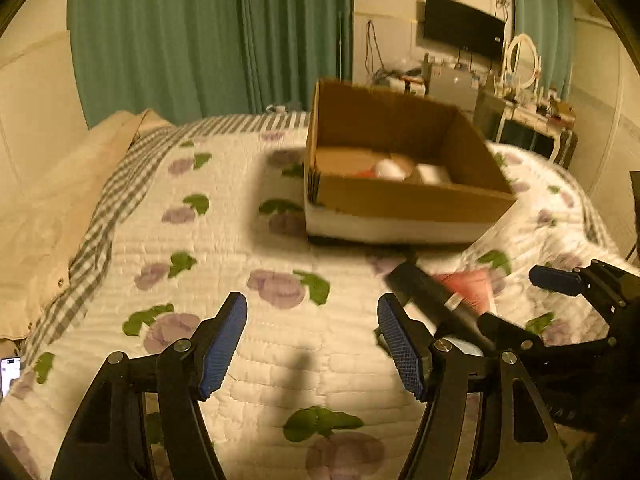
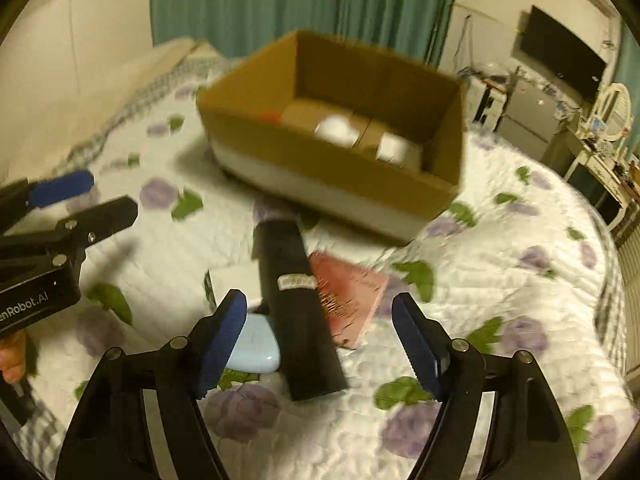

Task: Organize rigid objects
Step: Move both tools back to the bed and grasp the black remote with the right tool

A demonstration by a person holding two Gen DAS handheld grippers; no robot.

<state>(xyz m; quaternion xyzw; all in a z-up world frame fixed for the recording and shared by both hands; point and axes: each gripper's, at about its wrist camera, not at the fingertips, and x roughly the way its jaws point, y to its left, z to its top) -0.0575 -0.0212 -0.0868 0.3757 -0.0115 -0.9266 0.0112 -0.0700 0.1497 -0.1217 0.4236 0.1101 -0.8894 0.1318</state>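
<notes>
An open cardboard box [image 1: 404, 200] [image 2: 332, 184] stands on the flowered quilt and holds white objects [image 2: 336, 130] and something red. A long black rectangular box [image 2: 296, 300] [image 1: 432, 296] lies on the quilt in front of it, over a pink book [image 2: 352, 292] [image 1: 468, 284] and beside a light blue case [image 2: 256, 344]. My right gripper [image 2: 320, 332] is open, its jaws on either side of the black box's near end. My left gripper [image 1: 312, 340] is open and empty over bare quilt, left of the black box.
The quilted bed [image 1: 200, 264] has a beige pillow [image 1: 52, 208] at the left. Green curtains [image 1: 200, 40] hang behind. A cluttered desk with a monitor [image 1: 460, 26] and a round mirror stands at the far right. A phone [image 1: 9, 372] lies at the left edge.
</notes>
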